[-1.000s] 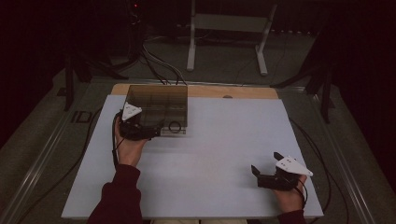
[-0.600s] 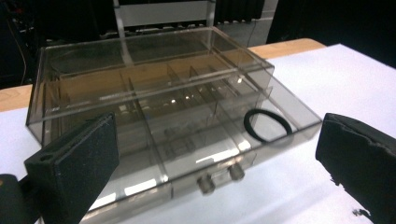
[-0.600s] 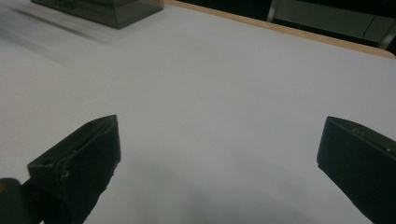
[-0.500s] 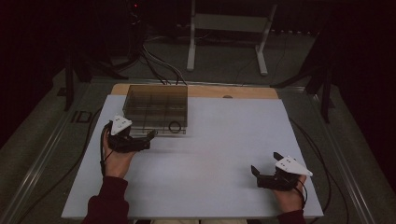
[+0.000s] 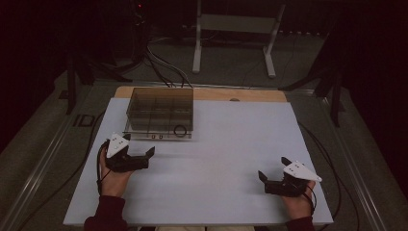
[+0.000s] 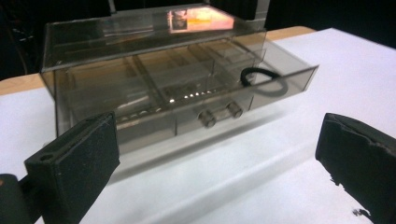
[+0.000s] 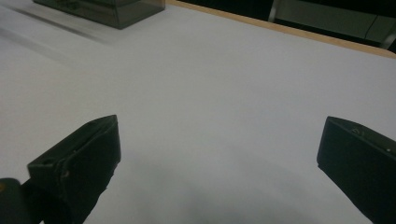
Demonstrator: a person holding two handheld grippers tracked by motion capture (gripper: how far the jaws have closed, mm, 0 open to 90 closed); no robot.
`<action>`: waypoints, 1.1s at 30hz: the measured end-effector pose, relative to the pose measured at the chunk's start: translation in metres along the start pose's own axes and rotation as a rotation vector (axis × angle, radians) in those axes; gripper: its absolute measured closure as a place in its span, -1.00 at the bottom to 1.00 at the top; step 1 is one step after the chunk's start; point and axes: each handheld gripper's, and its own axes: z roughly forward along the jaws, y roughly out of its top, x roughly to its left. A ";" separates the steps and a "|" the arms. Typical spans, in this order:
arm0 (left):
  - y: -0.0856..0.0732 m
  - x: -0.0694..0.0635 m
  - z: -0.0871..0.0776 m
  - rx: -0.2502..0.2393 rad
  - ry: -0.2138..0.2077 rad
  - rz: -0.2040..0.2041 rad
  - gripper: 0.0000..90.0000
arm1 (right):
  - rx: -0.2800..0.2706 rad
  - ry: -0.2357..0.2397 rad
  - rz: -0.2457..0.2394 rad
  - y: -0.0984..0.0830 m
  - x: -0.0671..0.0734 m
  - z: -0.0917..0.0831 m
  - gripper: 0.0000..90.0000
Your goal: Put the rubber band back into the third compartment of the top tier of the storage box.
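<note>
left tool (image 5: 146, 158): jaws wide apart | right tool (image 5: 263, 180): jaws wide apart, low

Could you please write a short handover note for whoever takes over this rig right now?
Left gripper: open, holding nothing, on the table in front of the clear drawer box.
Right gripper: open, holding nothing, at the near right of the table.
Drawer: pulled partly out; a black ring lies in its right-hand compartment.
Done: the ring appears to be placed in the drawer.
Left: probably pushing the drawer shut by its front knobs.
</note>
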 end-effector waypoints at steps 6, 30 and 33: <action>-0.014 0.002 -0.004 0.016 0.025 0.014 -0.99 | -0.003 0.005 0.001 0.000 0.000 0.000 -1.00; -0.044 0.000 -0.022 -0.006 0.030 0.021 -0.99 | -0.019 0.036 0.013 0.001 0.001 0.000 -1.00; -0.048 -0.001 -0.027 -0.010 0.035 0.019 -0.99 | -0.024 0.038 0.010 0.002 0.001 -0.001 -1.00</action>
